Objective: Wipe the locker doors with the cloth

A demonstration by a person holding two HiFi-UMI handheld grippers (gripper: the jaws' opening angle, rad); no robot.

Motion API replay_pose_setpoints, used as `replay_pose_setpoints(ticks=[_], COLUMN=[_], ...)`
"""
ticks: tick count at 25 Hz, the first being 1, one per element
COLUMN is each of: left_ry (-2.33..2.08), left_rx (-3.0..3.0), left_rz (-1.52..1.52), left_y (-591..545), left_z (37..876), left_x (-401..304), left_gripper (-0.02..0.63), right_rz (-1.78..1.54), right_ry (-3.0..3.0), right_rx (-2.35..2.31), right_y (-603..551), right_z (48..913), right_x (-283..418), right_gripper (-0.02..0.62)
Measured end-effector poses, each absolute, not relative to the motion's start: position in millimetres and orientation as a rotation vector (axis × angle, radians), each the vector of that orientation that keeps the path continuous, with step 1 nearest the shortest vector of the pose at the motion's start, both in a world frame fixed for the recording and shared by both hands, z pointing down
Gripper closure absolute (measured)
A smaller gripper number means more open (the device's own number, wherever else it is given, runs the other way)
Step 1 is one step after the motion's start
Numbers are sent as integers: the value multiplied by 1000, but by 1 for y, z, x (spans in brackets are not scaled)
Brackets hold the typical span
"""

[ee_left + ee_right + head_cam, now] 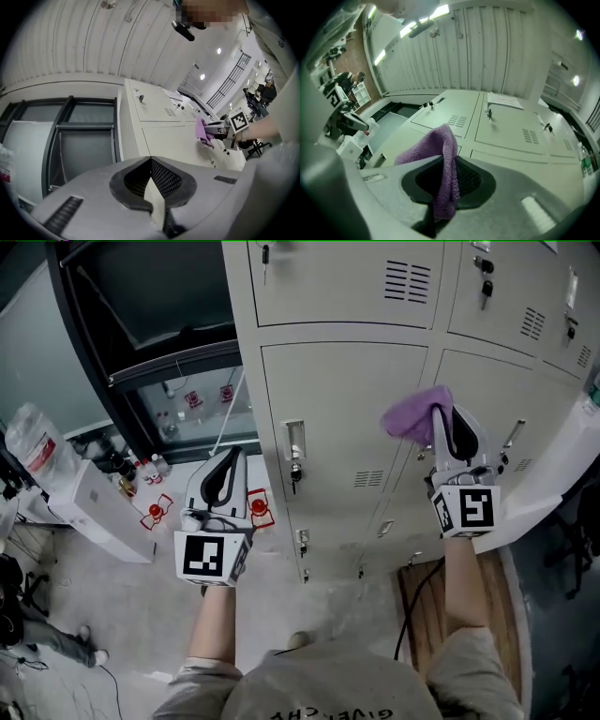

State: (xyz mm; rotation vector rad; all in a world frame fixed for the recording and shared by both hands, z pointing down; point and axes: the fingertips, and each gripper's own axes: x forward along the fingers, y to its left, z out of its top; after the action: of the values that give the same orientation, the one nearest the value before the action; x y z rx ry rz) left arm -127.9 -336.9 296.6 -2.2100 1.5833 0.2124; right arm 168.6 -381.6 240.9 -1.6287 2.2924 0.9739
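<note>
Right tool (457,425) pinches crumpled purple terry cloth (413,415).

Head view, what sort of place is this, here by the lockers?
Probably a workplace or lab locker corner: a bank of beige metal lockers with keys in their locks, a dark-framed glass enclosure beside them, and a bare concrete floor.

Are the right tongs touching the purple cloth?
Touching. The right gripper view shows the purple cloth pinched between the shut jaws of the right tongs.
</note>
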Motion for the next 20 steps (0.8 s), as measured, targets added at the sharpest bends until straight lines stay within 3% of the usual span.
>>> replay_pose_setpoints(ticks=[11, 20], left_ry=[1645, 1628], left_rx=[-2355, -2496], left_rz=[324, 194], left_y=[-338, -318], left_z=[393, 471], left_x=[-122, -104], left_gripper=[607, 607], right_rz=[569, 336], right_ry=[2519, 2580], right_rx=[-1657, -1688], right_y=[-367, -352], right_z=[383, 462], right_x=[157, 154], right_gripper=[543, 543])
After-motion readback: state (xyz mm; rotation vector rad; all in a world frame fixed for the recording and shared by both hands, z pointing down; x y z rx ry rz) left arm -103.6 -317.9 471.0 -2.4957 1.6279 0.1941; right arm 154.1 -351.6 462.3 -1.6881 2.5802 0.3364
